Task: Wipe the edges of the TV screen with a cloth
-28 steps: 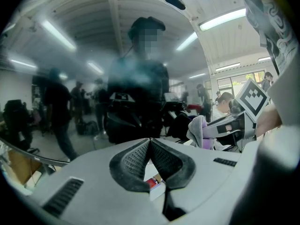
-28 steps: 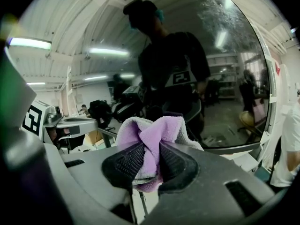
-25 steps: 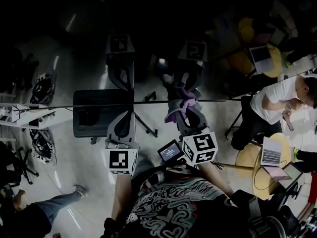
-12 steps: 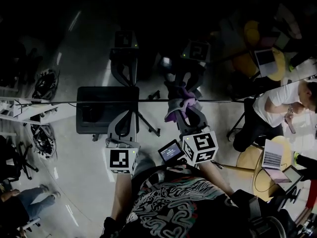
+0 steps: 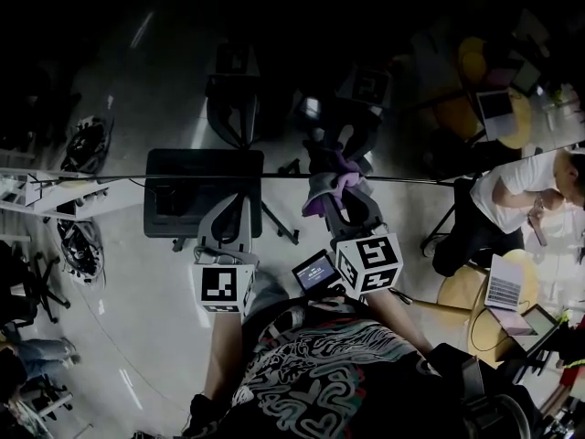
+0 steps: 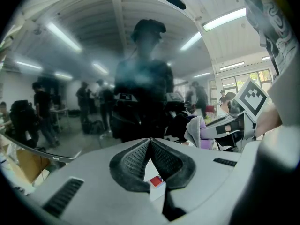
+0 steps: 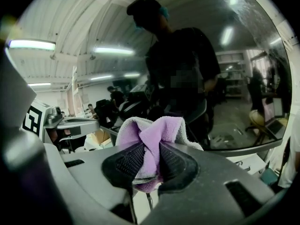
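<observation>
Two tongs are working at the TV screen [image 5: 274, 80], whose dark glass is mirroring the room. I am clamping my right tongs [image 7: 150, 159] on the purple cloth [image 7: 151, 131], and the folded wad is bulging out ahead of the jaw tips. In the head view the wad is meeting its own reflection at the screen edge [image 5: 164, 176], so I am judging it to be touching the glass there.

That edge is running left to right across the head view, crosswise to both tongs. Any wiping stroke is therefore a sideways travel along this line, not a push forward.

I am holding my left tongs [image 6: 150, 146] with the jaws together and nothing between them. They are pointing at the same edge, just left of the cloth and apart from it.
</observation>
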{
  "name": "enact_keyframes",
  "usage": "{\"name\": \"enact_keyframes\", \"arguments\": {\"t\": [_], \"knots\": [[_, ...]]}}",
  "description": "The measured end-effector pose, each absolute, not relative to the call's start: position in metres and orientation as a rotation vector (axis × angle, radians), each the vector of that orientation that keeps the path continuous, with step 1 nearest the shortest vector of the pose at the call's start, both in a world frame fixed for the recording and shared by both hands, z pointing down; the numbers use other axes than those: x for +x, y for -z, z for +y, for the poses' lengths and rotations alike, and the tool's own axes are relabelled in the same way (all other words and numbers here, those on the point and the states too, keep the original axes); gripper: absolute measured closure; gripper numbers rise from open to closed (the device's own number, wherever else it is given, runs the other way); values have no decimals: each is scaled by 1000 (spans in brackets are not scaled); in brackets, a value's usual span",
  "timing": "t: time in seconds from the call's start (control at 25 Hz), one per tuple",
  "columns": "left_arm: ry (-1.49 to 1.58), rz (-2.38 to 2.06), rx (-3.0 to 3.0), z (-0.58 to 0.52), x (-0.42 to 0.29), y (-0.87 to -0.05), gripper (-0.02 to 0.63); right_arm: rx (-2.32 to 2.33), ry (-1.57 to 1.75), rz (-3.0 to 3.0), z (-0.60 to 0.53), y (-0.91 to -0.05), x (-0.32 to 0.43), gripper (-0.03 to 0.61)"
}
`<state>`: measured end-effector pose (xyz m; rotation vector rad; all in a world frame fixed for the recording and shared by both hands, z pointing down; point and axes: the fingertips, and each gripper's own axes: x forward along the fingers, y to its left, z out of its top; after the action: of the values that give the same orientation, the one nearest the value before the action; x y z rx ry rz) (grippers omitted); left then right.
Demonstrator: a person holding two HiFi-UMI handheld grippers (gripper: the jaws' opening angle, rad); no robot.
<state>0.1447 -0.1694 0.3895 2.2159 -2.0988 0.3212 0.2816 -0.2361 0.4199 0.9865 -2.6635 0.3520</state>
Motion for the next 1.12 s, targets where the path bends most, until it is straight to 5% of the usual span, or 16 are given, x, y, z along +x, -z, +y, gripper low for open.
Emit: {"name": "enact_keyframes", "arguments": {"t": [1.12], "knots": [[-290, -2145, 2136, -135, 65, -404, 595, 930, -339, -2670, -209, -425, 205, 469]]}}
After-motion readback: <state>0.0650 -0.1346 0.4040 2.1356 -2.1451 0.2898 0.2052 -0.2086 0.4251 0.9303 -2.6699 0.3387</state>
